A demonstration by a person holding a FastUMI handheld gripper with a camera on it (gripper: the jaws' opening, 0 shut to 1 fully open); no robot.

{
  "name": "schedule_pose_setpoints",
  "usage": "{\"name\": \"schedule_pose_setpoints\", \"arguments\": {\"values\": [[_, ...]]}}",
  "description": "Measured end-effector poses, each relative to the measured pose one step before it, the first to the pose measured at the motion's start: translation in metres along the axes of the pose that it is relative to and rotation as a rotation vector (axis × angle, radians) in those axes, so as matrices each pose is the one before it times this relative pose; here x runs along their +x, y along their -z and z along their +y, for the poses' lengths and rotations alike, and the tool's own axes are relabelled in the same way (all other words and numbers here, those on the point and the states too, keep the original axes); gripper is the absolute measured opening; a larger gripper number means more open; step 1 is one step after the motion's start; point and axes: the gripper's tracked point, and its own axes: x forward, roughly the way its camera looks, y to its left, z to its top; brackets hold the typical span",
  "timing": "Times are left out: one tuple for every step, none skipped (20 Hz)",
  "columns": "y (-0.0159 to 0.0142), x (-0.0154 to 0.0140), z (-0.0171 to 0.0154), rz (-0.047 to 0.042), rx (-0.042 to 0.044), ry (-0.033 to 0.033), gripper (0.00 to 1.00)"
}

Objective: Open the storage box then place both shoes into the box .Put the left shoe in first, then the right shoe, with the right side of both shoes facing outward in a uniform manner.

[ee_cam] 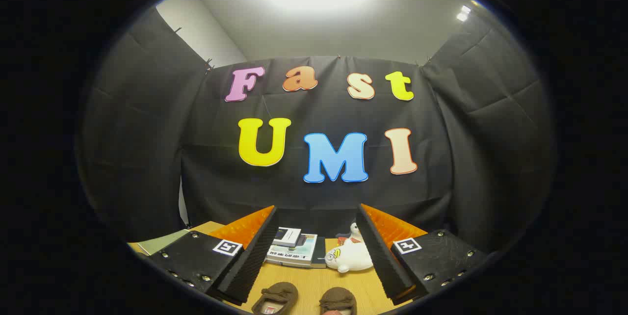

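Two brown shoes (305,299) side by side on the wooden table (314,280), low between the fingers and nearer than their tips, toes pointing ahead; left one (274,297) showing its opening with a label inside, right one (338,300) partly cut off. Nothing touching either shoe. Gripper (316,214) raised above the table, jaws spread wide, holding nothing. Beyond the shoes, a white plush toy (349,256) with a yellow bill lying just inside the right finger. Left of the toy, a short stack of books (294,249) lying flat near the table's far edge. Further left, past the left finger, a green flat sheet or folder (162,242) on the table. Behind everything, black cloth wall (147,133).
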Motion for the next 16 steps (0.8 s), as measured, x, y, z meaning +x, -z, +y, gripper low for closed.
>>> {"name": "schedule_pose_setpoints", "arguments": {"values": [[0.00011, 0.00253, 0.00641, 0.00305, 0.00946, -0.01762, 0.96], [0.00451, 0.00406, 0.00741, 0.01713, -0.00359, -0.02638, 0.96], [0.00137, 0.00086, 0.00205, 0.0132, -0.01894, -0.00571, 0.96], [-0.00491, 0.00032, -0.00428, -0.00991, -0.01366, 0.00927, 0.97], [-0.00328, -0.00021, 0.0028, -0.01444, 0.00327, -0.00302, 0.96], [0.00396, 0.001, 0.00792, -0.00188, 0.01133, -0.01309, 0.96], [0.00403, 0.00021, 0.00372, 0.01092, 0.00473, -0.01066, 0.96], [0.00181, -0.00012, -0.00151, 0.01083, -0.00471, -0.00124, 0.96], [0.00013, -0.00022, -0.00185, 0.00203, -0.00589, 0.00282, 0.96], [-0.00162, 0.00034, 0.00017, -0.0045, 0.00078, 0.00274, 0.96], [-0.00166, 0.00043, 0.00099, -0.00367, 0.00889, -0.00079, 0.96], [0.00003, 0.0012, 0.00101, -0.00138, 0.00856, -0.00205, 0.96], [0.00077, 0.0001, 0.00183, 0.0009, 0.00374, -0.00088, 0.96], [0.00218, -0.00013, 0.00043, 0.0051, -0.00176, -0.00193, 0.96], [0.00124, 0.00017, 0.00111, 0.00523, -0.0063, -0.00199, 0.96], [0.00062, -0.00001, 0.00075, -0.0005, -0.00679, 0.00029, 0.97]]}}
